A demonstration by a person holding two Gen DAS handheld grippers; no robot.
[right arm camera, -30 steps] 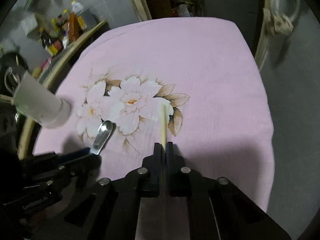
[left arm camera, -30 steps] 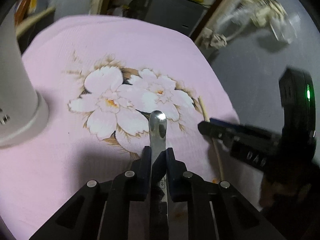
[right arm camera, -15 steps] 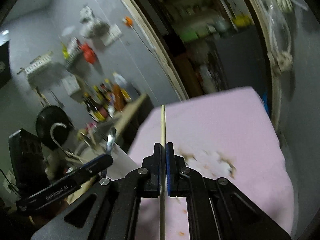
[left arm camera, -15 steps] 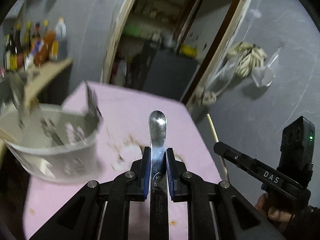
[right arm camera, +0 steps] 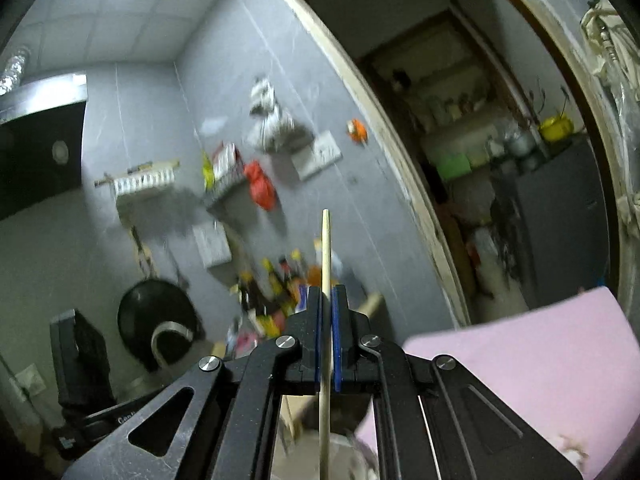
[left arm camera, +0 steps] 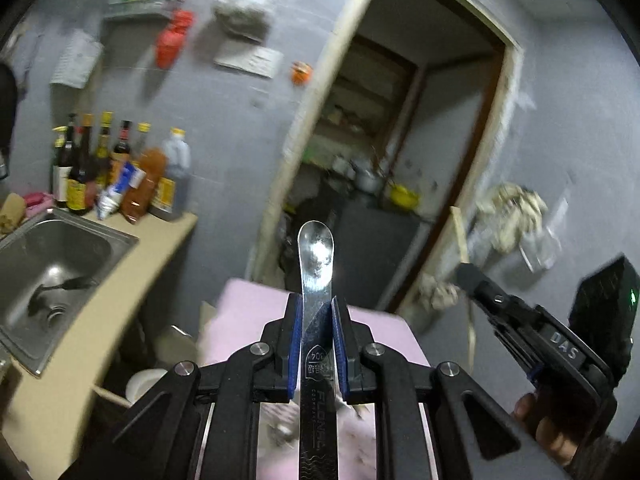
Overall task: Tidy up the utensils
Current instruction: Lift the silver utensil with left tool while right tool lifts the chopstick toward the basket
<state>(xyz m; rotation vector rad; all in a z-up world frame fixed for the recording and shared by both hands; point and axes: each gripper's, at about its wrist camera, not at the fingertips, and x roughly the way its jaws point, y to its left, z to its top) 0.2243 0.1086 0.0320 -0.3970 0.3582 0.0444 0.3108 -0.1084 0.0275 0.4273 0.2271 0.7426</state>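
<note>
The left gripper (left arm camera: 316,320) is clamped on the handle of a steel spoon (left arm camera: 316,252), its blue pads pressed against the two edges of the handle, with the bowl projecting toward 12 o'clock beyond the fingertips. The right gripper (right arm camera: 327,312) is pinched nearly flat on a thin wooden chopstick (right arm camera: 326,248), which also points to 12 o'clock; the stick passes back between the jaws and runs out at the bottom edge of the right wrist view. In the left wrist view the same gripper appears at 4 o'clock with a hand (left arm camera: 556,436) behind it. Each utensil is gripped along its shaft, probably so that its long axis stays in line with the fingers and can be lowered end-first into a holder. Both tools are held in the air, clear of the pink tablecloth (right arm camera: 520,364), which shows only at 5 o'clock in the right wrist view and behind the jaws in the left wrist view. A steel sink (left arm camera: 60,264) lies at 9 o'clock, with bottles (left arm camera: 116,172) on the counter behind it. A pale rounded object at 7 o'clock in the left wrist view may be the utensil container, but it is blurred and mostly covered by the gripper frame. The rear ends of both utensils are cut off, and the background is motion-smeared.
</note>
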